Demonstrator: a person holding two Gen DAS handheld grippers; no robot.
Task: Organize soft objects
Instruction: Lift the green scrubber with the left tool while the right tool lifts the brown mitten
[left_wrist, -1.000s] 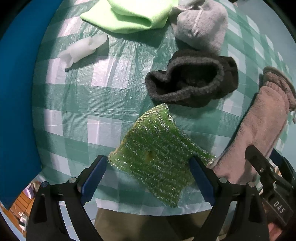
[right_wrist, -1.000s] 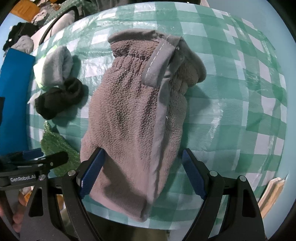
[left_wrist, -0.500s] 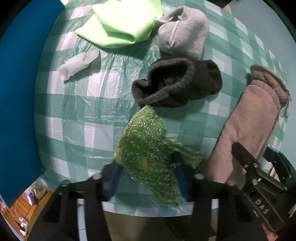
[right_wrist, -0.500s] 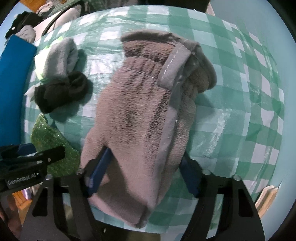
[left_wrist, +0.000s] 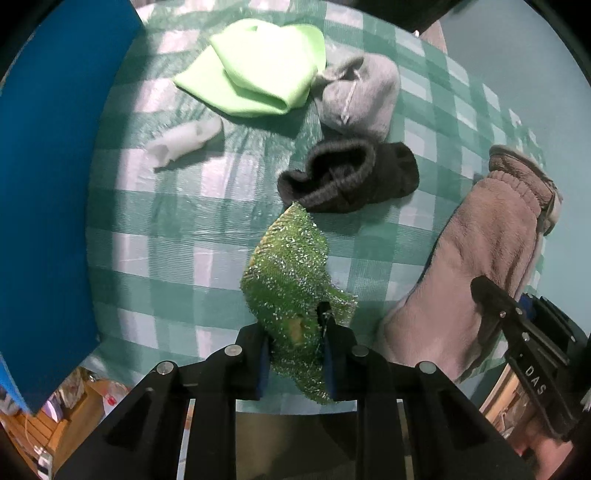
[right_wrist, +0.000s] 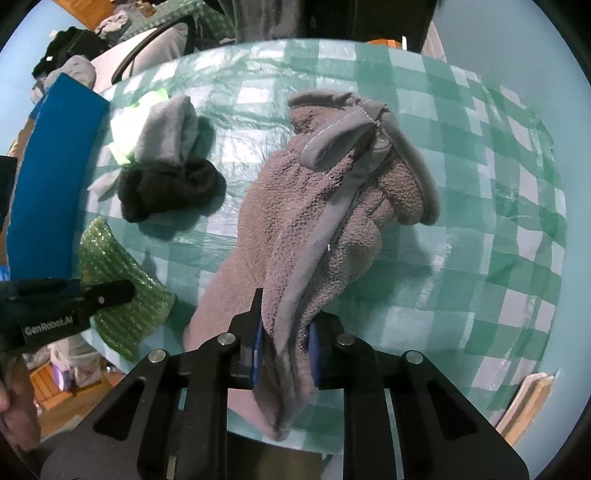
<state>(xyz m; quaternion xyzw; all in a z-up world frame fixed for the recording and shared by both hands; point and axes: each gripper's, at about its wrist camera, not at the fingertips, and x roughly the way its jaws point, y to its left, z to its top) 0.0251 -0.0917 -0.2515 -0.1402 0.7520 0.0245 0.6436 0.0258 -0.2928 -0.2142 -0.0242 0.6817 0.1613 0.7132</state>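
Note:
My left gripper (left_wrist: 295, 354) is shut on the near end of a glittery green scrubbing cloth (left_wrist: 288, 273), which bunches up between the pads and lifts off the table. My right gripper (right_wrist: 284, 354) is shut on the near end of a brown fleece mitt (right_wrist: 325, 221) with grey trim, pinching it into a fold. The cloth also shows in the right wrist view (right_wrist: 122, 295), and the mitt in the left wrist view (left_wrist: 480, 258). A dark grey sock (left_wrist: 347, 177), a light grey sock (left_wrist: 358, 96) and a lime green cloth (left_wrist: 258, 74) lie farther back.
The table wears a green checked plastic cover (left_wrist: 177, 229). A blue board (left_wrist: 48, 184) stands along its left side. A small white crumpled piece (left_wrist: 184, 142) lies near the board. The table's near edge runs just under both grippers; a chair (right_wrist: 155, 48) stands beyond the far edge.
Both grippers were open around their items one second ago. Both have closed: the left on the green scrubbing cloth, the right on the brown mitt, and each item is bunched and lifted slightly.

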